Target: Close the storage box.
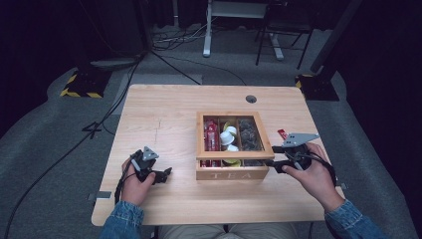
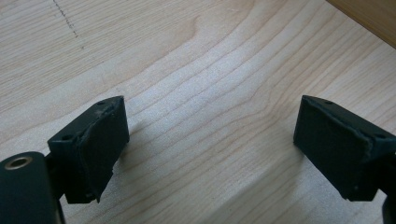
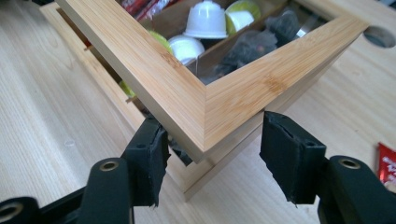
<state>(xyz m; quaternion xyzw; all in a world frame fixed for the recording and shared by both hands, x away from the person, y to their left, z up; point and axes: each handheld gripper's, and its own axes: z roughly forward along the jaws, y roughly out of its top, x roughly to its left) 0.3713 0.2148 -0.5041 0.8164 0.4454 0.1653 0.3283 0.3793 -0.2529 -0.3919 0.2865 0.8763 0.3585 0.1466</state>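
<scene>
Right gripper point(image 3: 210, 154): it stands at the near right corner of the tea box point(image 3: 205, 107). Its jaws are about half open, one on each side of the lid corner. The left pad seems to touch the front edge of the lid; the right pad is just beside the side edge, and I cannot tell if it presses. In the high view the person's right hand point(image 1: 311, 174) holds this gripper at the right end of the box.
Left gripper point(image 2: 212, 149): its jaws are wide apart, with bare wood between them and nothing held. In the high view it lies low over the table in the person's left hand point(image 1: 137, 181), well apart from the box, to the left of it.
Tea box: a wooden box with the word TEA on the front wall, near the middle of the table point(image 1: 164, 119), a little to the right. The lid is a wooden frame with a clear pane, and at the near right corner it sits a little above the base, with a dark gap under it.
Inside the box: red packets point(image 1: 211, 134) in the left compartment, white and yellow capsules point(image 3: 205, 21) in the middle one, dark bags point(image 3: 252, 44) in the right one.
Red packet point(image 3: 388, 163): it lies on the table just to the right of the box, beside the right gripper.
Table hole point(image 1: 251, 98): a round hole near the far edge, behind the box.
</scene>
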